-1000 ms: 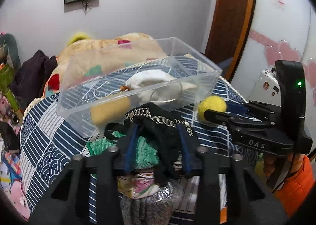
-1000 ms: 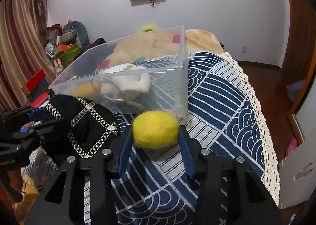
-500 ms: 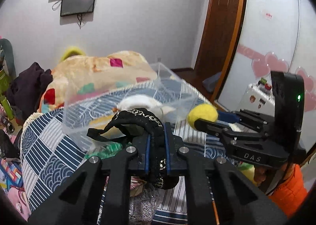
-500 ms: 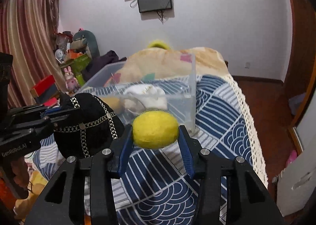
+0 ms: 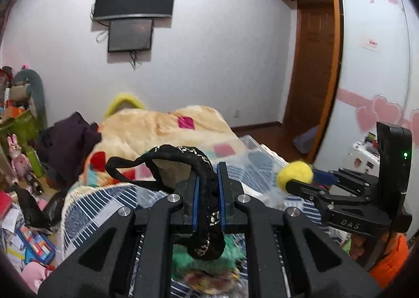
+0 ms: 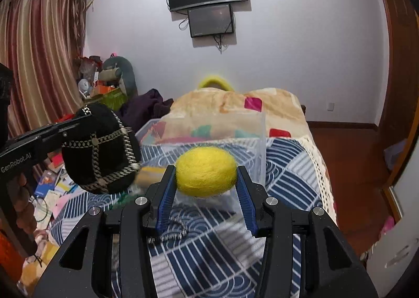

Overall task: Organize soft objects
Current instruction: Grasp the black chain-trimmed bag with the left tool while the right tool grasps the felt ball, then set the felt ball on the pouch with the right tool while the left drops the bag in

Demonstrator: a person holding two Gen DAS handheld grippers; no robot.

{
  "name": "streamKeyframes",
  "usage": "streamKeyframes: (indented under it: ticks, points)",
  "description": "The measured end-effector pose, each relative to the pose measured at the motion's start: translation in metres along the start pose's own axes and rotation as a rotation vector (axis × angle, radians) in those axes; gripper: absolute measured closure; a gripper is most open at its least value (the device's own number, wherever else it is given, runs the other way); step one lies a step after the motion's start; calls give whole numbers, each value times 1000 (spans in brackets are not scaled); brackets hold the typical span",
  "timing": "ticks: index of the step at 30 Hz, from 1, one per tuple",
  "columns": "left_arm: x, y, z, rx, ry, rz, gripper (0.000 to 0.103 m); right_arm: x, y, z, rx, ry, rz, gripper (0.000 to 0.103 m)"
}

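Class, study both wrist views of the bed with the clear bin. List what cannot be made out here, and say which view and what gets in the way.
- Contents of the clear bin: right wrist view, motion blur and the yellow ball held in the right gripper.
- Lower part of the black cap: left wrist view, hidden by the left gripper clamping it.
- Pile of soft items under that gripper: blurred, cut off by its body.

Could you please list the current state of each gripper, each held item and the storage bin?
left gripper: shut on the black chain-trimmed pouch.
black chain-trimmed pouch: lifted off the bed, dangling.
right gripper: shut on the yellow felt ball.
yellow felt ball: held in the air in front of the bin.
clear plastic bin: open-topped, on the bed.
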State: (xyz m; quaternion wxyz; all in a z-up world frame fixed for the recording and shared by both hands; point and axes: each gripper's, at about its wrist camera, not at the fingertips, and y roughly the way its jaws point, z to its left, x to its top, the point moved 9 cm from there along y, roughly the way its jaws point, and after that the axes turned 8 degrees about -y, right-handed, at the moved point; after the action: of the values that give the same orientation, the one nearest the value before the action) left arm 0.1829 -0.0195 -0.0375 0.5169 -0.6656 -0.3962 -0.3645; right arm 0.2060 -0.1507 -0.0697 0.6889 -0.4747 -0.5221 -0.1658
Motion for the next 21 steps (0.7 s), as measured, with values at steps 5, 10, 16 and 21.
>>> streamKeyframes:
  ticks: [5,10,16,21]
  points:
    - [7,19,18,46,-16,1,92,9,14,6,11,2,1,61]
    - [6,51,34,49,-61,39,92,16,31,13,20,-13,16,61]
    - [-10,89,52,38,-126,131,92,10,64,17,52,-1,82,61]
    - [-31,108,62,62,-136,195,92,-4,88,22,71,10,148,61]
